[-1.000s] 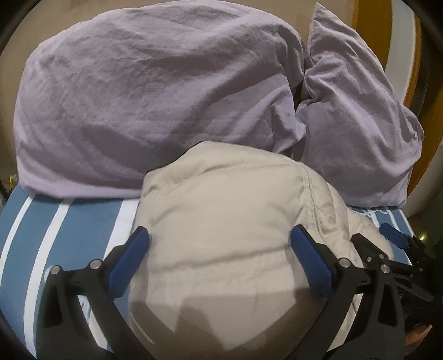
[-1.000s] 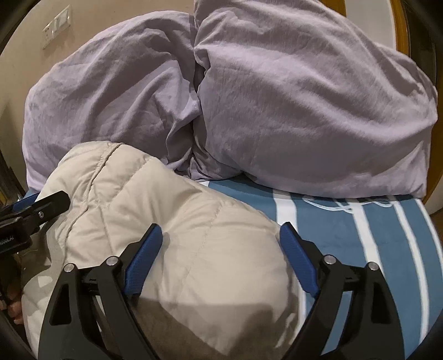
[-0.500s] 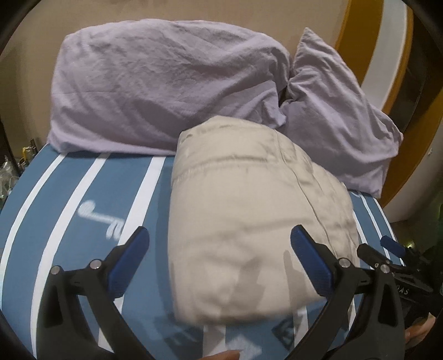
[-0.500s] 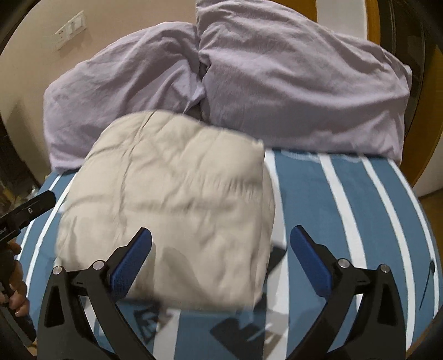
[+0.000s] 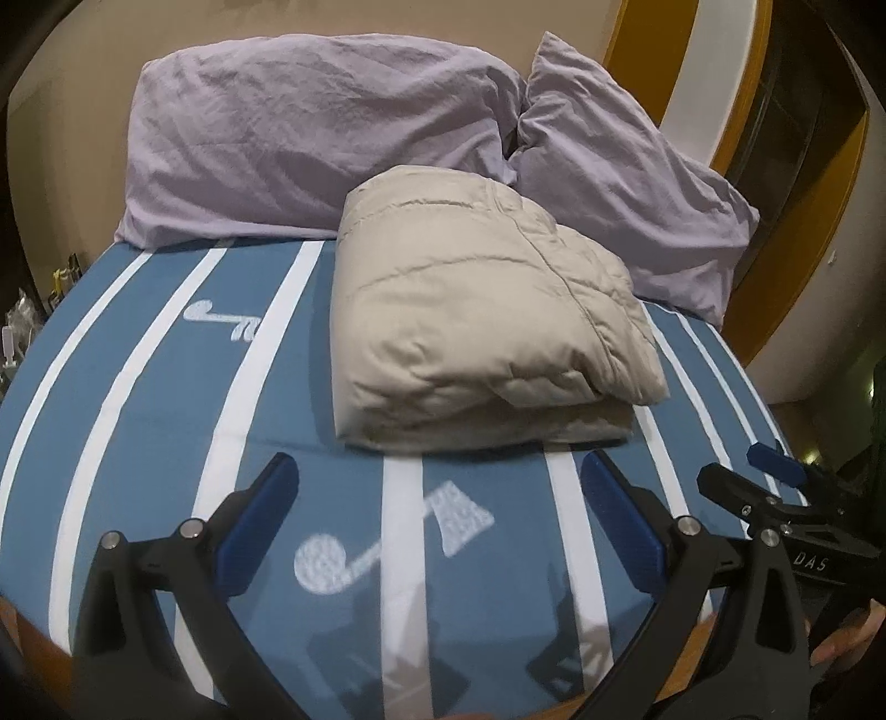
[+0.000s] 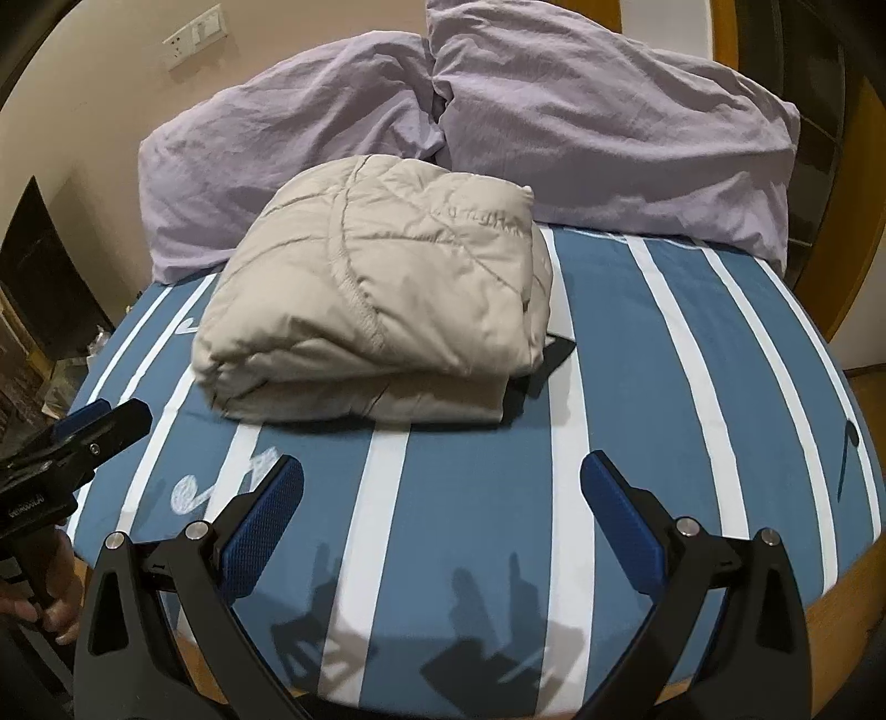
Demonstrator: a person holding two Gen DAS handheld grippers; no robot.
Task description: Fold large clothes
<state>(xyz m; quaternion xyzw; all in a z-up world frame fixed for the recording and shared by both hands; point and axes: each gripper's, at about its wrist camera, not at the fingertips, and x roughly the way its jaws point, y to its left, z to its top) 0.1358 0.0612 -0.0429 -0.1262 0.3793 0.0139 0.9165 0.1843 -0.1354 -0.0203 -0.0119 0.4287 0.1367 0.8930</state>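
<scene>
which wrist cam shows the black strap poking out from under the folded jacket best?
Right wrist. The black strap lies in plain sight on the sheet at the right edge of the beige folded jacket. In the left wrist view the jacket is clear, but no strap shows.

I count one folded beige quilted jacket (image 6: 376, 299), two wrinkled lilac pillows (image 6: 288, 127) (image 6: 626, 127), one blue-and-white striped bed sheet (image 6: 637, 399), and one white wall switch plate (image 6: 195, 34).
</scene>
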